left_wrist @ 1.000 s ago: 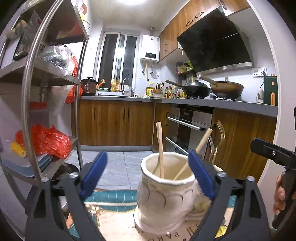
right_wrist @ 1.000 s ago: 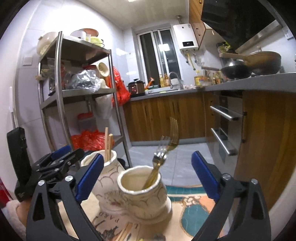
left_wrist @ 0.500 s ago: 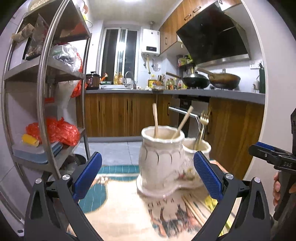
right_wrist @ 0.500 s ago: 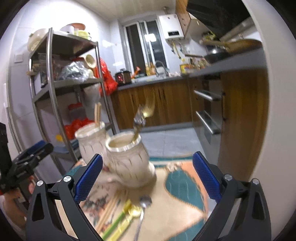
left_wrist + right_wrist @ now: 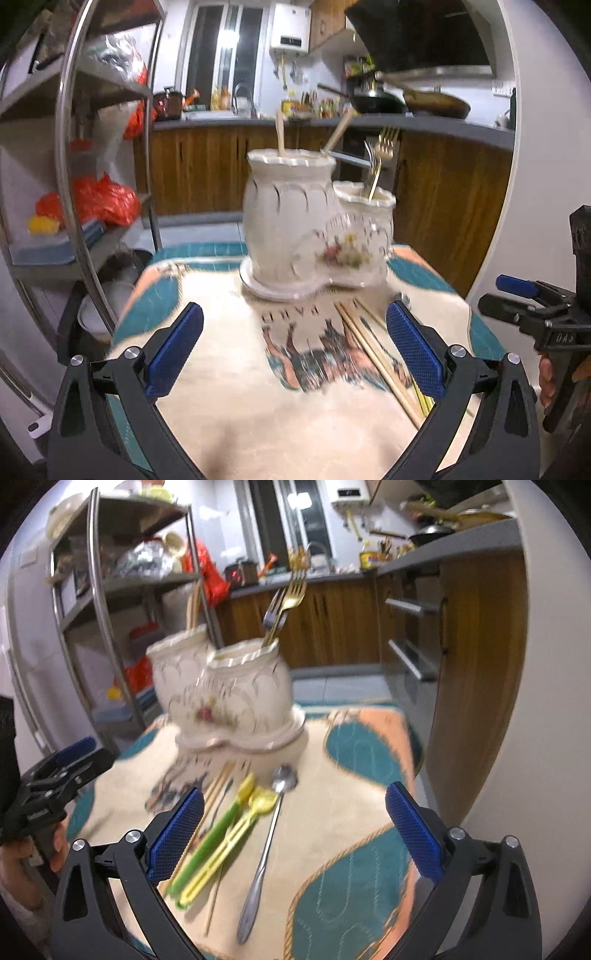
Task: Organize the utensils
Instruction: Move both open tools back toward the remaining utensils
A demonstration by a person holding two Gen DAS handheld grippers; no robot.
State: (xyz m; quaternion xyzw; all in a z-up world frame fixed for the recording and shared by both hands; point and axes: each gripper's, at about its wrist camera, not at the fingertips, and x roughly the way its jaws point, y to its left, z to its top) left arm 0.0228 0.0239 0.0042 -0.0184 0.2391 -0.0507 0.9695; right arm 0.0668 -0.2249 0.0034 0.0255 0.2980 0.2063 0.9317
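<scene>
A white ceramic two-pot utensil holder stands on a patterned cloth; it also shows in the right wrist view. The taller pot holds wooden chopsticks, the shorter pot holds forks. On the cloth lie a silver spoon, a green utensil, yellow utensils and loose chopsticks. My left gripper is open and empty, back from the holder. My right gripper is open and empty above the spoon.
A metal shelf rack with bags stands at the left. Wooden kitchen cabinets and a counter with pans are on the right and behind. The cloth-covered table ends near the rack.
Both grippers have pulled back and up from the holder, open and empty throughout. The loose utensils on the cloth have come into view below the right gripper.
</scene>
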